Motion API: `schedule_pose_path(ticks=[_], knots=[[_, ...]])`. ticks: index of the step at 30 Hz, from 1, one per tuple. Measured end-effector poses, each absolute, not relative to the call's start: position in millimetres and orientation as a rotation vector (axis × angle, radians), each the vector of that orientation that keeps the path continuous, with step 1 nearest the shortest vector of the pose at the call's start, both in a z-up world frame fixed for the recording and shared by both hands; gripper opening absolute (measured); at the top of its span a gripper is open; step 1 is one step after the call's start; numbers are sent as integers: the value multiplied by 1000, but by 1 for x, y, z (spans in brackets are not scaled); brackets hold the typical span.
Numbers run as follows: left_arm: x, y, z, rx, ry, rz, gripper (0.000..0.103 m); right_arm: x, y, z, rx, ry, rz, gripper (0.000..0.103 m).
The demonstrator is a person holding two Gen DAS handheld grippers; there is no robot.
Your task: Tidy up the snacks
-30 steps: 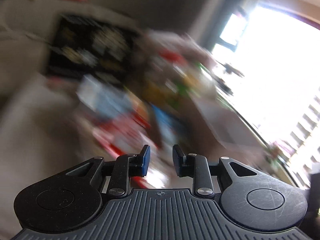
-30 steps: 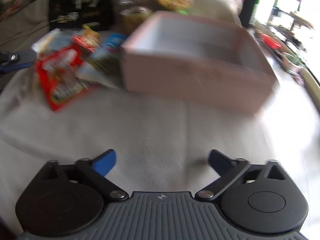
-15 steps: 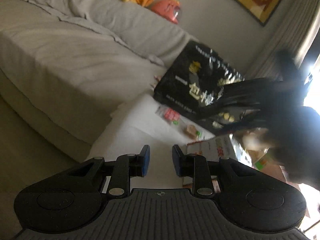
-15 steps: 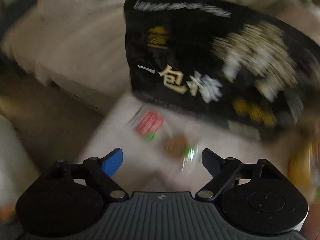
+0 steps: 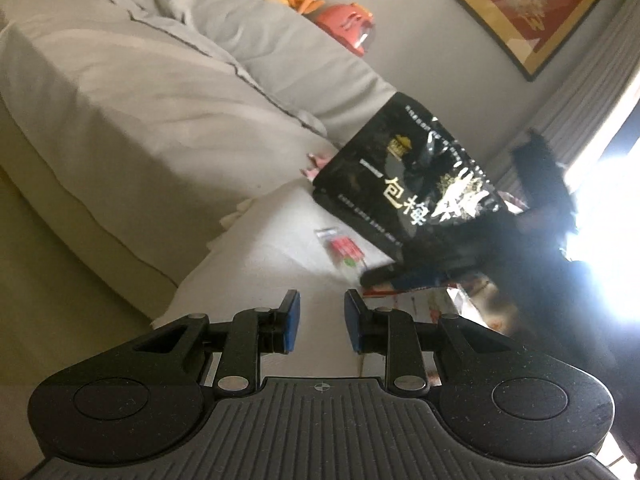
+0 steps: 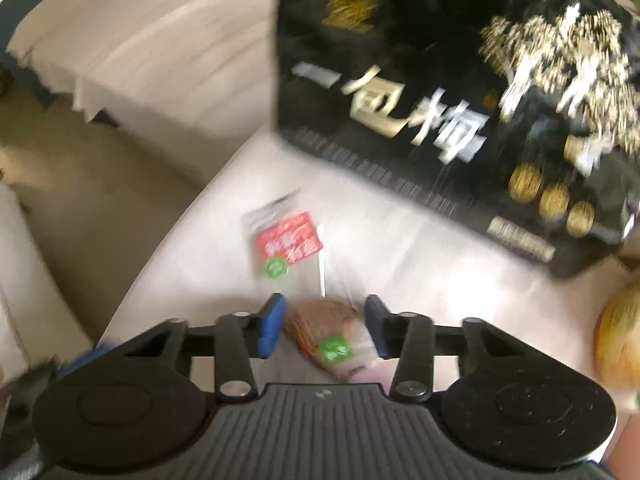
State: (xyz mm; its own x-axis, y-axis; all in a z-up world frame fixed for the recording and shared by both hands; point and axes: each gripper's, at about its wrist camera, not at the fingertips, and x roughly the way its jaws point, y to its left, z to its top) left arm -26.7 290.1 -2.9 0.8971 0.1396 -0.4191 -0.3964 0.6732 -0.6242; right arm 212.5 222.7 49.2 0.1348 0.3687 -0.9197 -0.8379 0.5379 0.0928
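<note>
Closing in: the right gripper [image 6: 324, 328] points steeply down at the cloth-covered table [image 6: 400, 248], its jaws drawn in around a small clear snack packet [image 6: 326, 336] with a brown filling and a green sticker.
Right grip: the packet sits between the blue pads [image 6: 272, 326]; blur hides whether both pads press on it, so a firm hold is likely but not certain.
Left gripper: the left gripper [image 5: 322, 326] hangs narrow and empty over the near left corner of the table, nothing between its pads, probably kept back to leave the right hand room.
Second packet: a red-labelled packet [image 6: 288, 244] lies flat just beyond the first, apparently overlapping its far end, so lifting one may drag the other.
Black bag: a big black snack bag [image 6: 460, 92] with gold lettering leans up at the far right, well clear of the pinch.
Right edge: a yellowish round thing [image 6: 618, 336] is too blurred to name.
Surroundings: a grey sofa [image 5: 160, 100] fills the left of the left wrist view.
Step judged: picking up the small packet to sort it; no container shows in either view.
</note>
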Motion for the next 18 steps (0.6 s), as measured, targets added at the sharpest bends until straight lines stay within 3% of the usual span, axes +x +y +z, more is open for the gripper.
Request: schedule_pose_path(ticks=[5,13,15,17,18], knots=[[-29,290,-1,-806,360,312,28,163,188,67,-479,1142,1062,16],[-12,286,15,-788,459,285,28,122,121,89,-436,1094,1127,17],[7,292,17,-784,535,268,29,117,93,102,-407,1046,1097,26],[35,302,14,-791,649,276,29,113,71,113,-371,989,1064,54],[44,306,13,-798,681,293,29,112,67,111,-348,954,1044,61]])
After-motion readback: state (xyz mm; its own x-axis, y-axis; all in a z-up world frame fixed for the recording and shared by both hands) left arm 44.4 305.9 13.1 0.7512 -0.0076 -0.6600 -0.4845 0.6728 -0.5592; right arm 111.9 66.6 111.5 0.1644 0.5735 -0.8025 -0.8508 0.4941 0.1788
